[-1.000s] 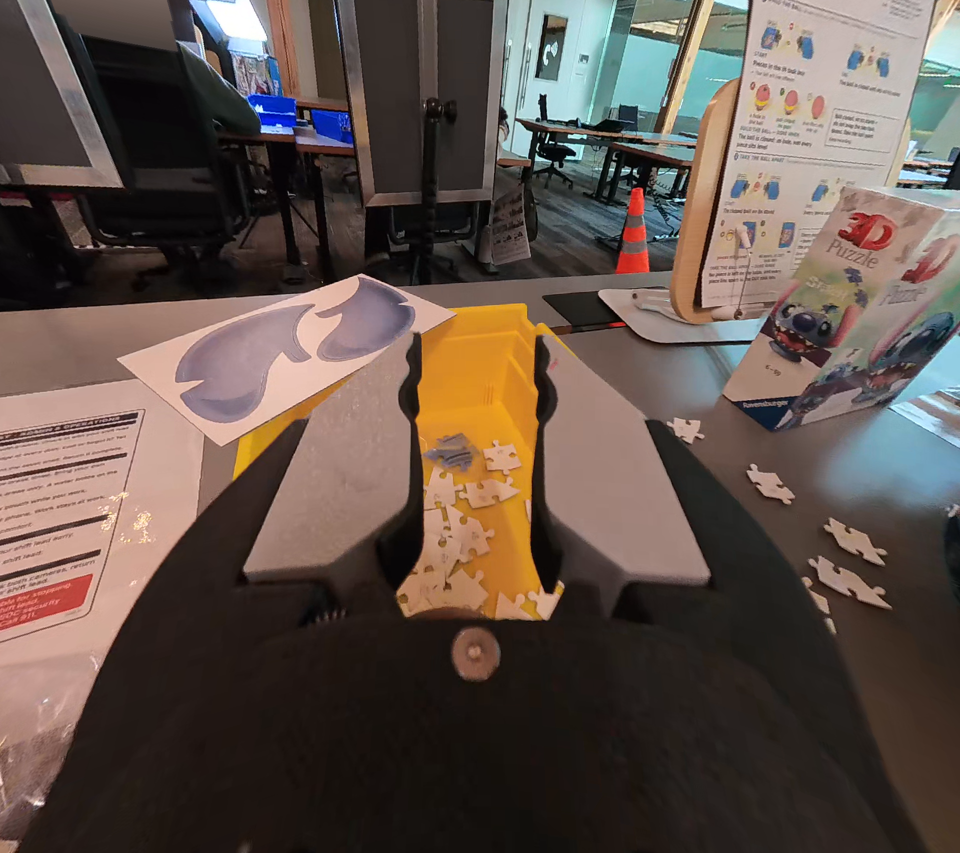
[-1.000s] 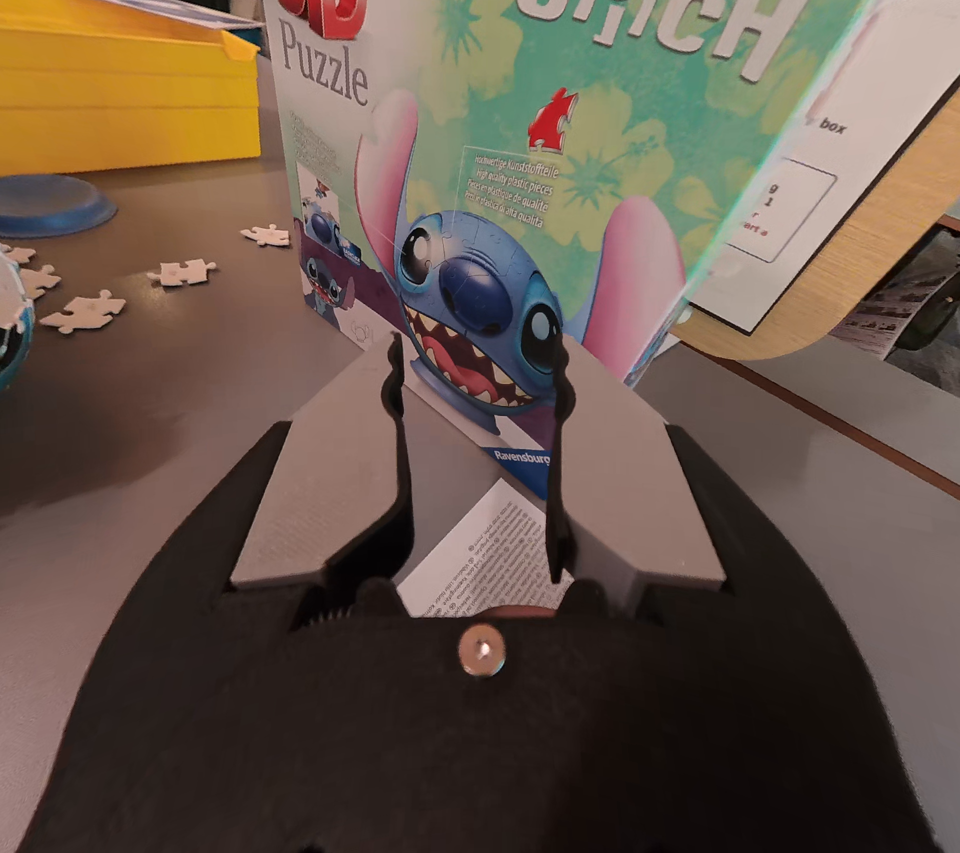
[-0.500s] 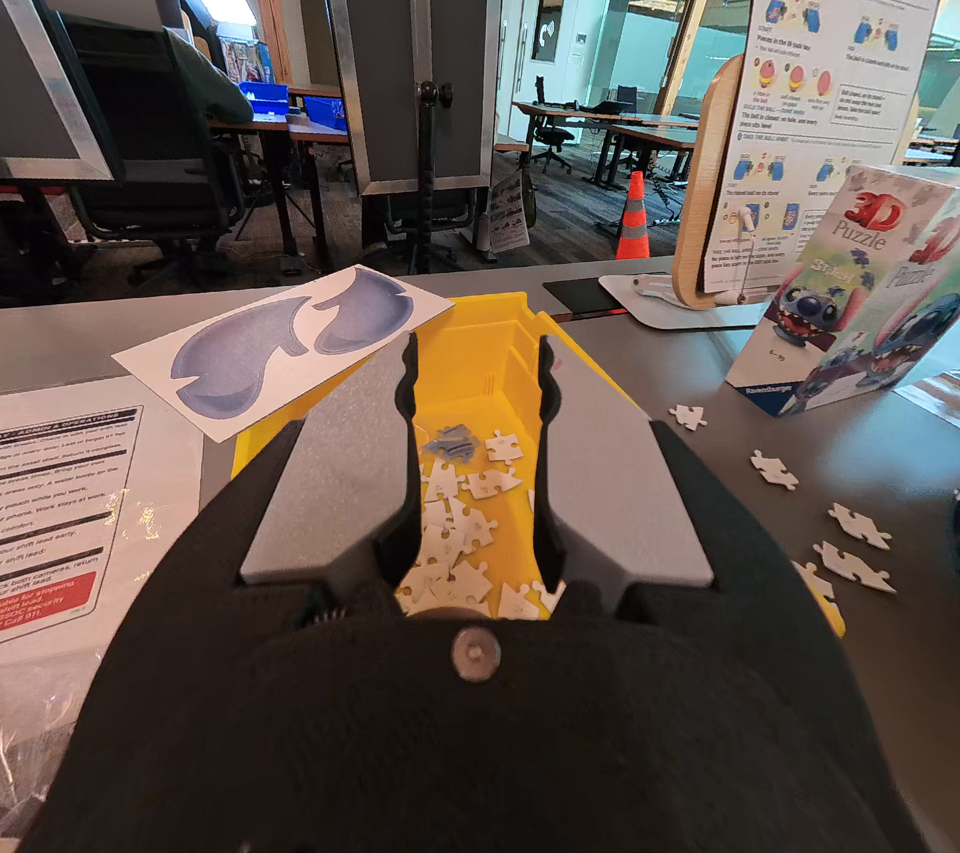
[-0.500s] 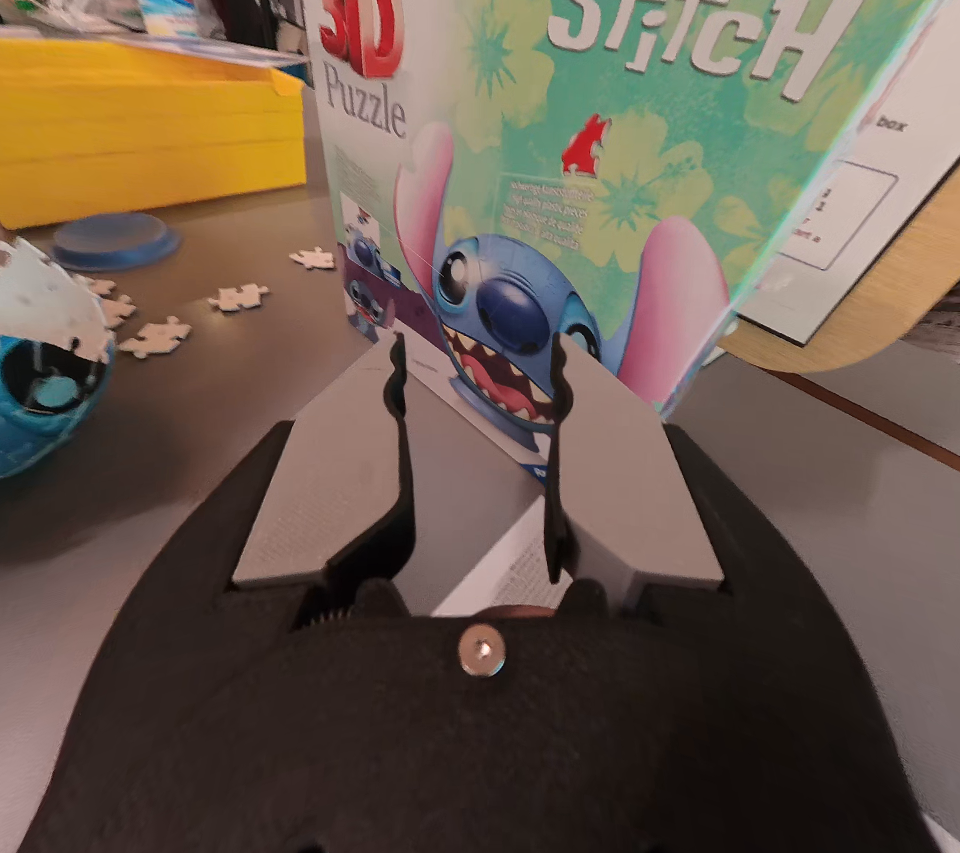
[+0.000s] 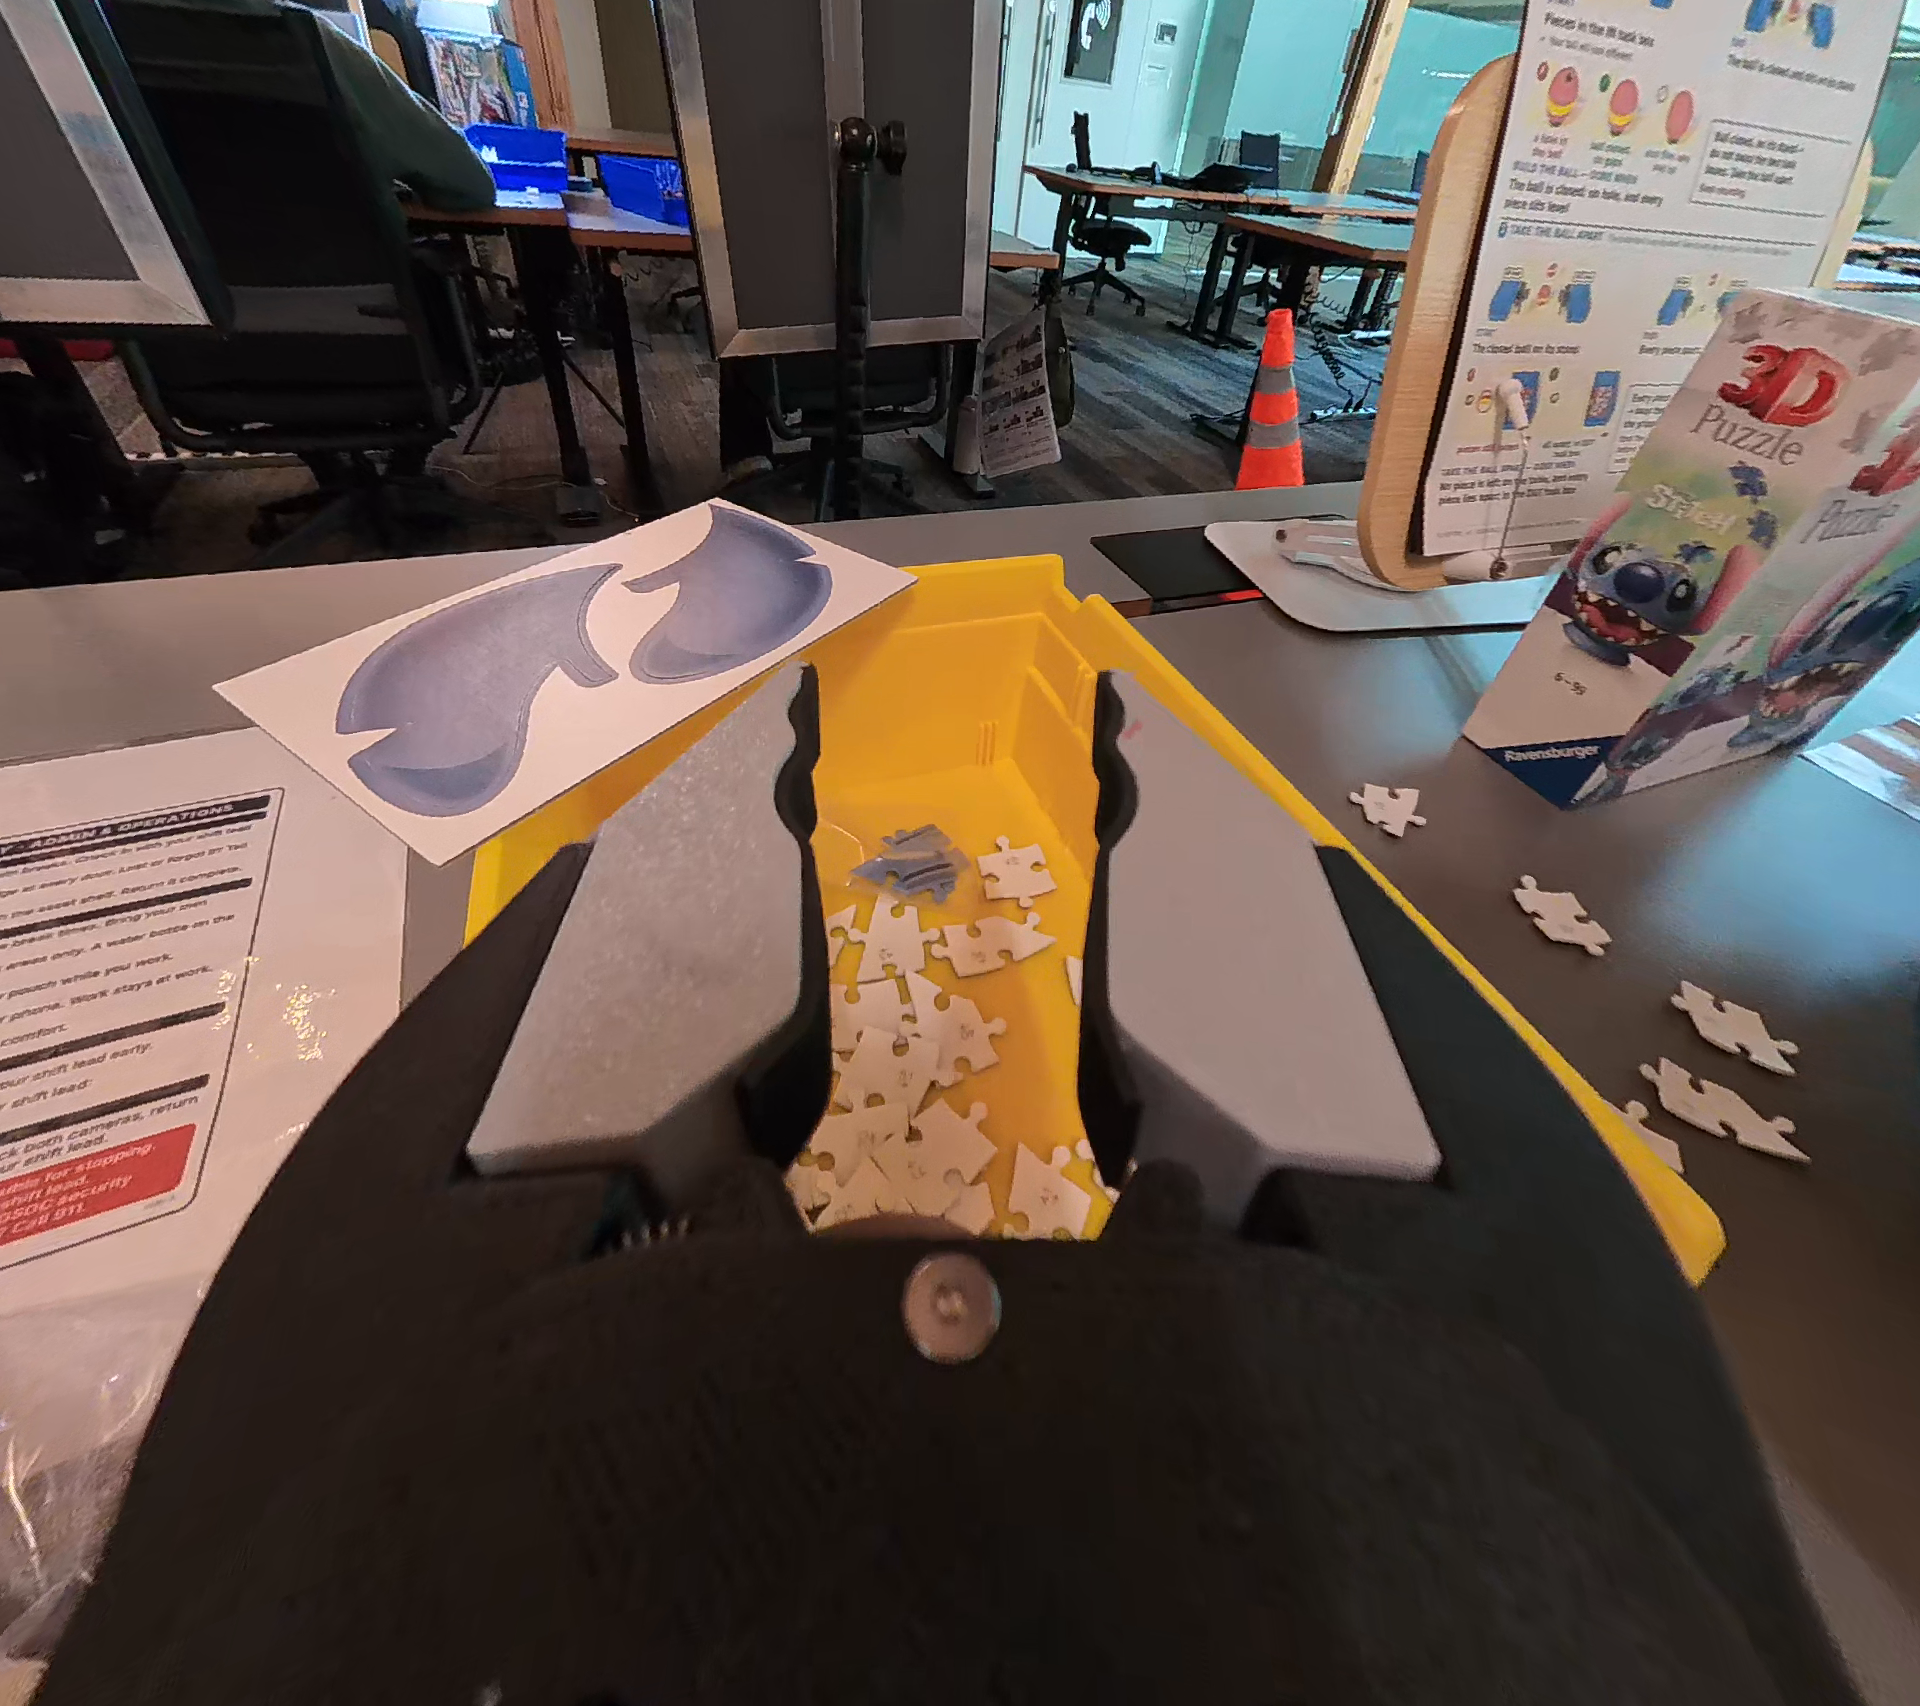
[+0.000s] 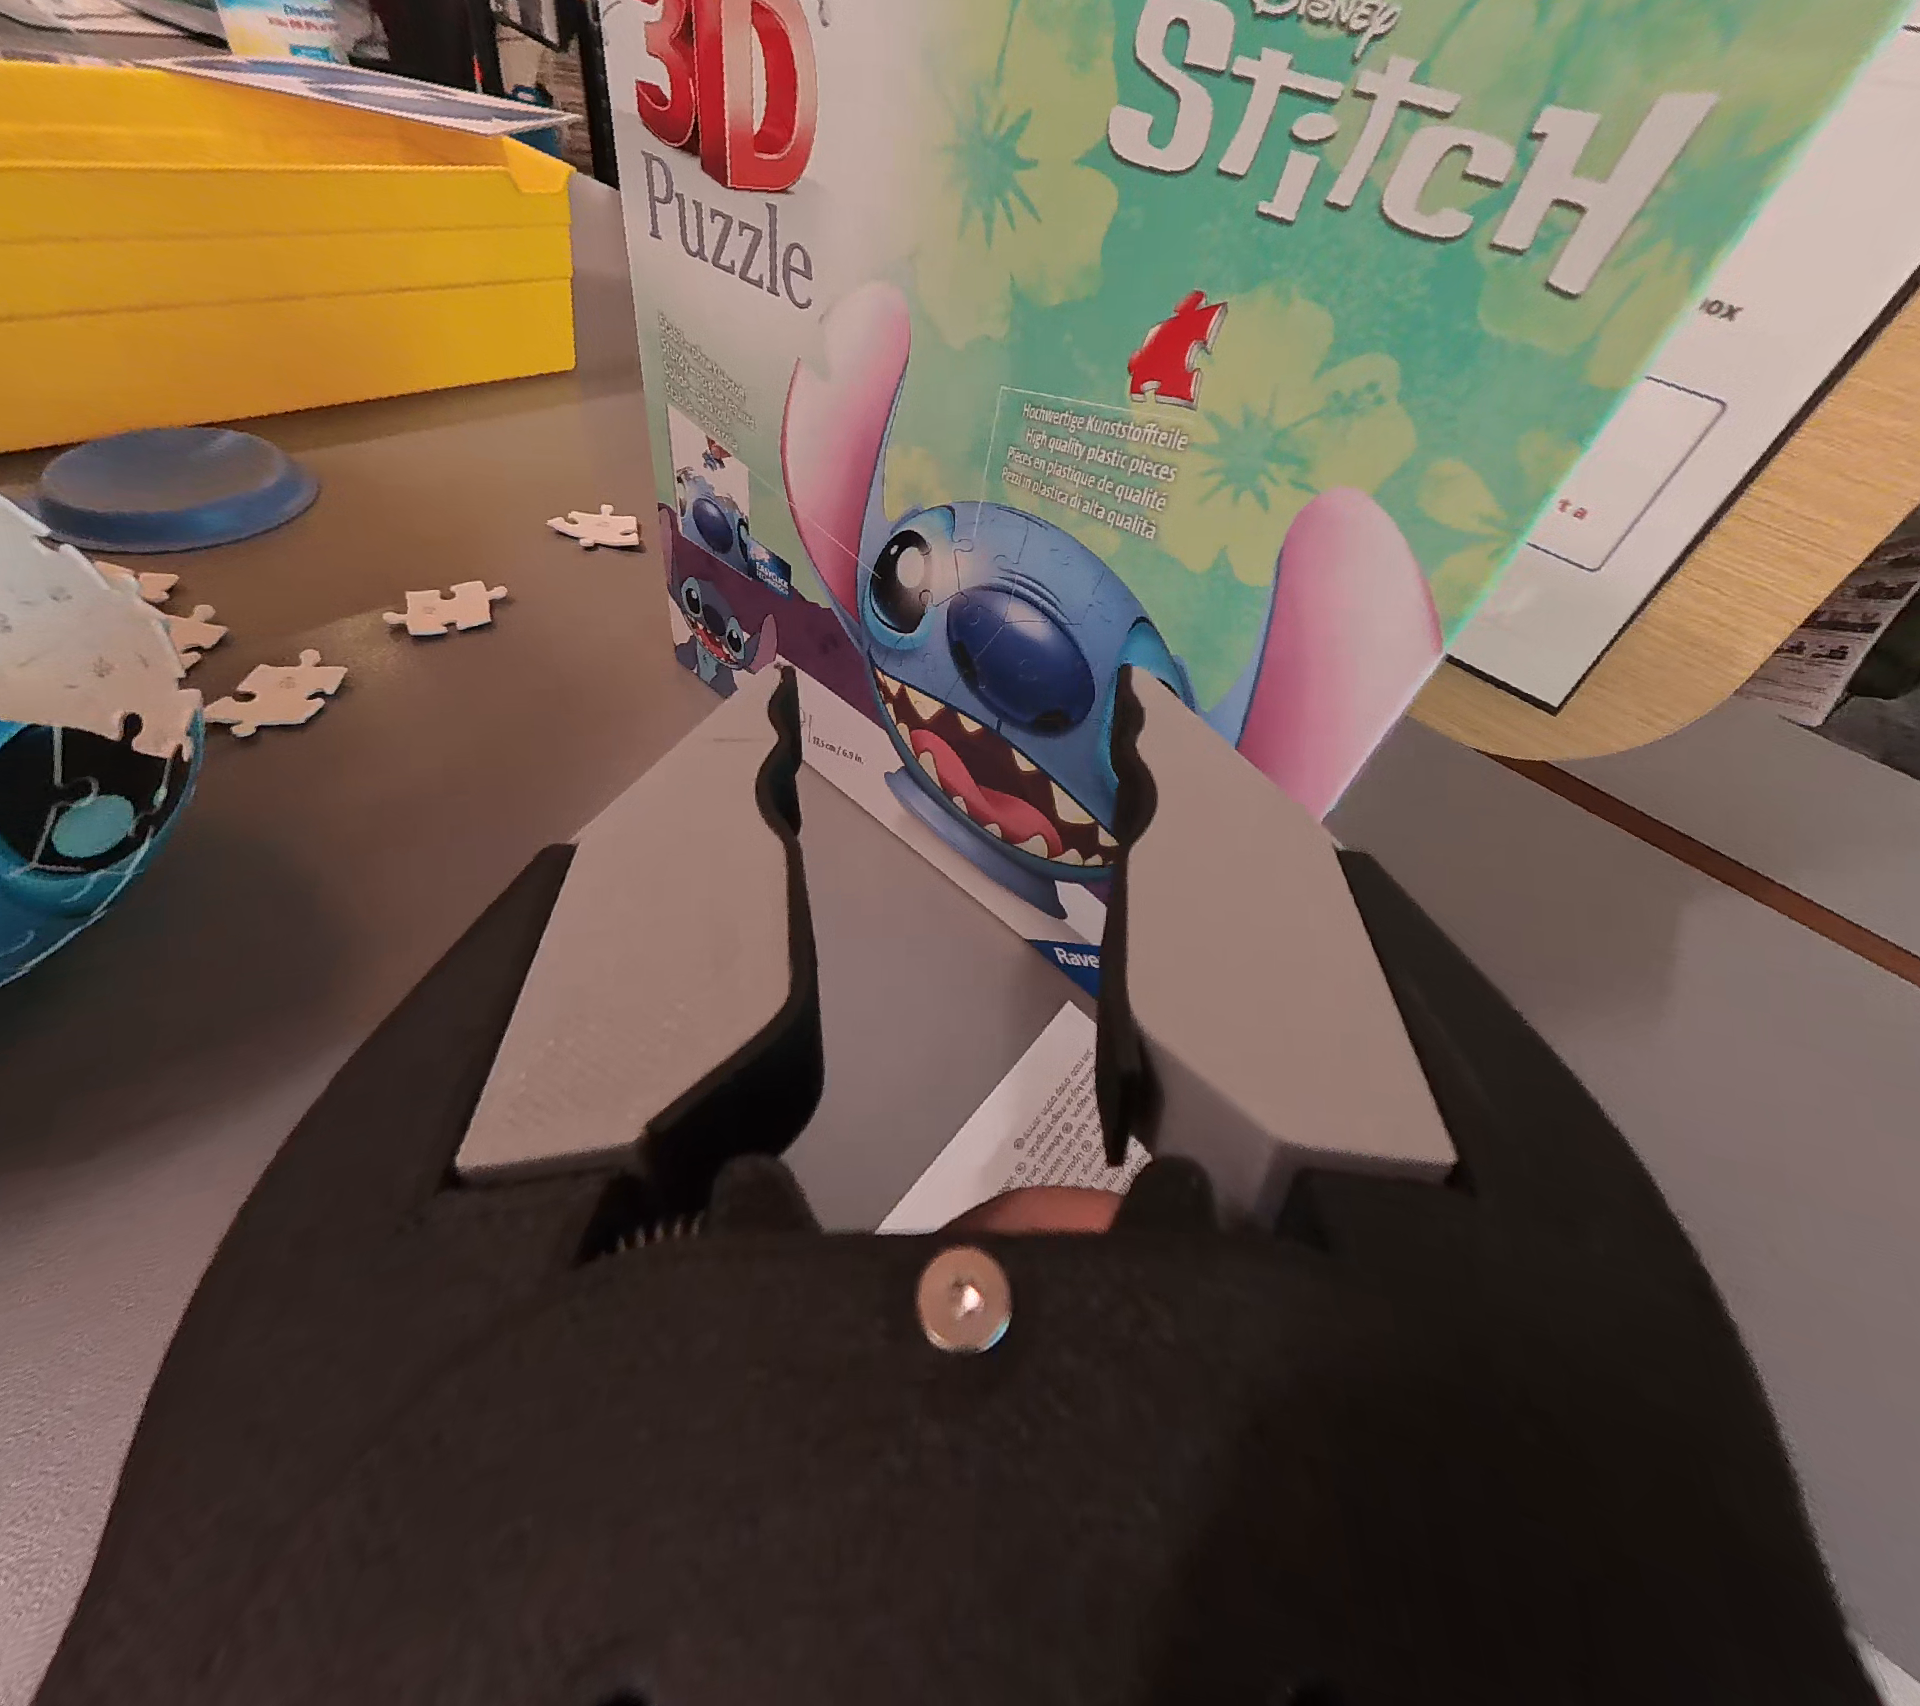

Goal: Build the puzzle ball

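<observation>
My left gripper [image 5: 951, 700] is open and empty, held above a yellow bin [image 5: 966, 659] that holds several white puzzle pieces [image 5: 914, 1043] and a few blue ones [image 5: 909, 861]. More loose white pieces [image 5: 1558, 913] lie on the grey table to its right. My right gripper [image 6: 956, 700] is open and empty, low over the table, facing the puzzle box [image 6: 1195, 254]. A part-built blue puzzle ball [image 6: 73, 773] with a white patch sits at the left edge of the right wrist view, with loose pieces [image 6: 447, 607] beside it.
A card with two blue ear shapes [image 5: 561, 669] rests on the bin's far left corner. A blue round stand [image 6: 171, 487] lies by the bin [image 6: 281, 254]. An instruction board [image 5: 1662, 150] stands behind the puzzle box [image 5: 1714, 576]. Printed sheets [image 5: 114, 981] lie at left. One gripper's finger ends stand about 50 cm off the other's.
My left gripper has pulled back and risen a little, showing more of the bin. My right gripper has drawn back and turned left, bringing the puzzle ball into view. Both stay open.
</observation>
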The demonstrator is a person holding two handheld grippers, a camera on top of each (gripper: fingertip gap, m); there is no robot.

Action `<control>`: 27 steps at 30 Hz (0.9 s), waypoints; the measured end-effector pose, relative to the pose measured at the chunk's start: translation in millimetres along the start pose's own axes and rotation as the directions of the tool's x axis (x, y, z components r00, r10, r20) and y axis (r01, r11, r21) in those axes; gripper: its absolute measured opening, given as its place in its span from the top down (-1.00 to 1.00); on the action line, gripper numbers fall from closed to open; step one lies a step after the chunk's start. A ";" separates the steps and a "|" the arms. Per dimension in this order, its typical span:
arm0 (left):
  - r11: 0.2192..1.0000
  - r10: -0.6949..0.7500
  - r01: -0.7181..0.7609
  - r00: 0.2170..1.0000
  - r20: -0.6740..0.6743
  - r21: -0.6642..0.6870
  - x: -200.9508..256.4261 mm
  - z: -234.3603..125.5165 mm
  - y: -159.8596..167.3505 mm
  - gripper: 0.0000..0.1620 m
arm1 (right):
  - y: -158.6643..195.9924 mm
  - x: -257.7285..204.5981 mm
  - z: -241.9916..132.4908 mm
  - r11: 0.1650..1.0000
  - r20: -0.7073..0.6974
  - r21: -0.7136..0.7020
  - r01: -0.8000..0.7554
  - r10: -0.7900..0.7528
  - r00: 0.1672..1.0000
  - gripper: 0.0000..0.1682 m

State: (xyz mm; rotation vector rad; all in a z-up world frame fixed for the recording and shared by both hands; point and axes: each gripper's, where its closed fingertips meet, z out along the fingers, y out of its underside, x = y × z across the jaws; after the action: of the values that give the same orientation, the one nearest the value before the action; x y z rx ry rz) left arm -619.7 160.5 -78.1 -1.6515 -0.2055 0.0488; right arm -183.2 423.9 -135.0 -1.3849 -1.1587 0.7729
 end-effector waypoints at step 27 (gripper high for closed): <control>1.000 -0.012 0.012 1.000 -0.005 -0.005 -2.8 0.0 1.1 0.35 | 8.4 -7.6 6.9 0.999 0.023 -0.041 0.030 -0.029 0.999 0.36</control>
State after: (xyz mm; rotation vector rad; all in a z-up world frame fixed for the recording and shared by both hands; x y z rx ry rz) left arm -622.4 160.0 -79.5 -1.6547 -0.2118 0.0352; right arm -190.1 419.9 -145.6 -1.3931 -1.2160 0.7498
